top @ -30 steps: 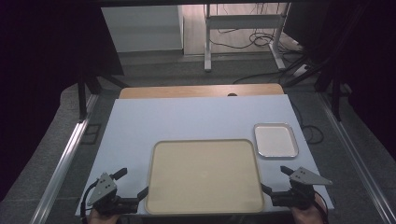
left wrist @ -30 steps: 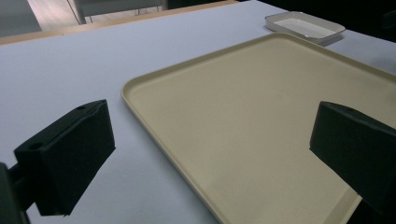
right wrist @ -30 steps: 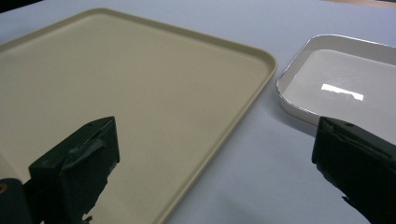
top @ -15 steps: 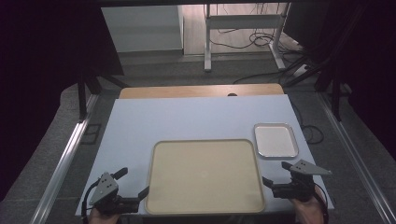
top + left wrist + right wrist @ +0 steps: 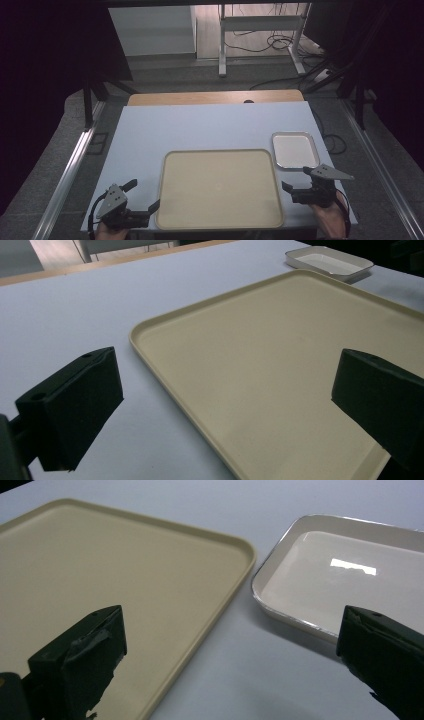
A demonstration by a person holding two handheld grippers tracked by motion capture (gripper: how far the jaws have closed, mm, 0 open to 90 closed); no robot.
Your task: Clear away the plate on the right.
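Comparing with a second ago: right gripper [image 5: 296, 181] creeping from the 5 o'clock corner toward 12, now sitting nearer the small white tray [image 5: 295, 150]. Left gripper [image 5: 144, 195] barely shifting, waiting at 7 o'clock beside the near left corner of the beige tray [image 5: 220, 187]. Both trays lying where they were.

Holding both pairs of jaws wide apart, gripping nothing. In the left gripper view, straddling the beige tray's left rim, one jaw over bare table, the other over the tray floor. In the right gripper view, straddling the gap between the two trays: one jaw over the beige tray's right rim, the other over the near edge of the small white tray.

Reading that as an approach under way, not yet a grasp; likely lining up on a rim, though which tray the right side is after is hard to tell. Nothing lifted or touched so far.

Beige tray resting flat at 6 o'clock on the table, empty. Small white tray, metal-rimmed and empty, lying at 4 o'clock, just beside the beige one but apart from it.

Working over a pale blue table top [image 5: 210, 125], with a wooden strip [image 5: 215, 97] showing at 12 o'clock. Beyond it: grey floor, white stand legs [image 5: 222, 50], loose cables [image 5: 270, 42]. Room dim, sides falling into dark.
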